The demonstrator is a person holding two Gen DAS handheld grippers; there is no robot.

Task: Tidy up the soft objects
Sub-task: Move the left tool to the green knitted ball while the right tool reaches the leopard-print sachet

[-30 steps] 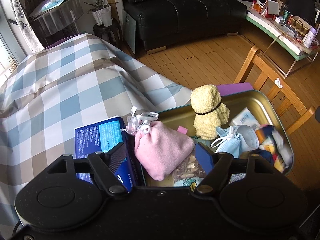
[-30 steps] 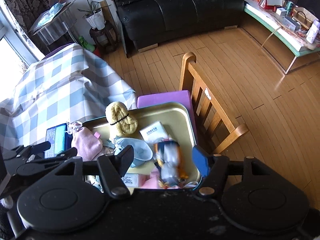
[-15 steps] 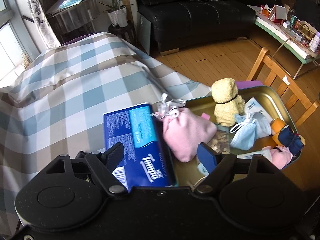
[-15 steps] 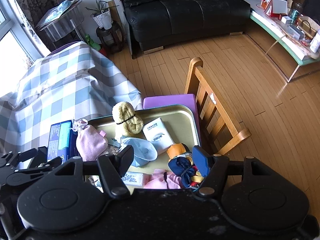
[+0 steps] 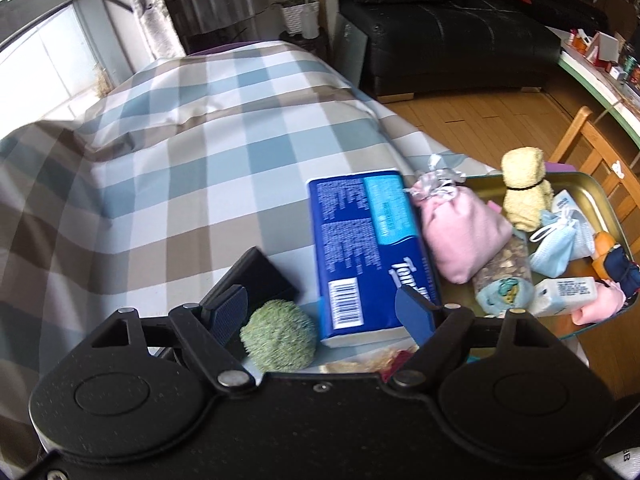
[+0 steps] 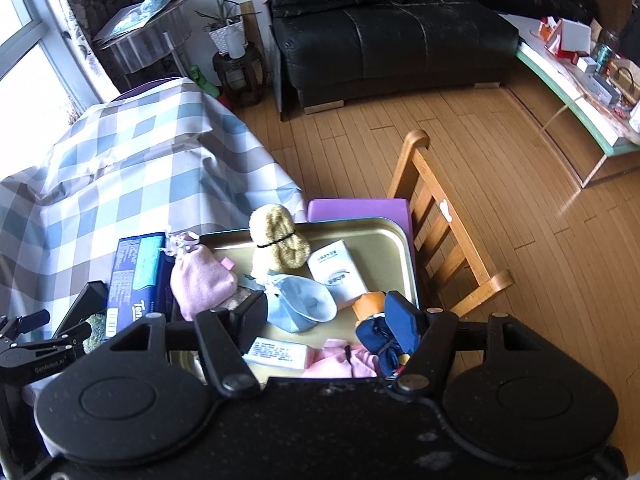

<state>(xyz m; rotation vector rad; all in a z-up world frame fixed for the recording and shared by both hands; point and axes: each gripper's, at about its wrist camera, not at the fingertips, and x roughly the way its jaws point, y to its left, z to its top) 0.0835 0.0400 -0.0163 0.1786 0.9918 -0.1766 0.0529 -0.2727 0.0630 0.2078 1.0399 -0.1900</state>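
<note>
Left gripper (image 5: pixel 320 312): its jaws had just been widening and stood released above the checked cloth, clamping nothing; the fuzzy green ball (image 5: pixel 279 335) and the near end of the blue tissue pack lay in the gap between its fingers, with no pad seen pressing on either.
Right gripper (image 6: pixel 328 318): hung over the near part of the tray with jaws parted; a white tissue packet (image 6: pixel 278 354) and pink cloth (image 6: pixel 344 362) lay below the gap, and no pad was seen pressing on anything.
Blue-and-beige checked tablecloth (image 5: pixel 180 152): covered the table, wrinkled toward the far side.
Blue rectangular tissue pack with white lettering (image 5: pixel 362 252): lay flat on the cloth, just beside the tray's left edge.
Black box (image 5: pixel 256 276): sat on the cloth left of the green ball, partly behind the left finger.
Gold metal tray (image 6: pixel 384 248): sat at the table's edge next to a wooden chair (image 6: pixel 448 240) with a purple cushion.
Pink drawstring pouch with a silvery ribbon (image 5: pixel 460 232): leaned over the tray's left rim, touching the blue pack.
Yellow towel-like plush toy (image 6: pixel 280 240): stood upright at the tray's far side.
Light blue drawstring pouch (image 6: pixel 300 300): lay mid-tray, in front of the plush toy.
White flat packet (image 6: pixel 338 270): lay right of the blue pouch.
Orange-and-navy soft toy (image 6: pixel 376 320): lay at the tray's right, partly behind the right finger.
</note>
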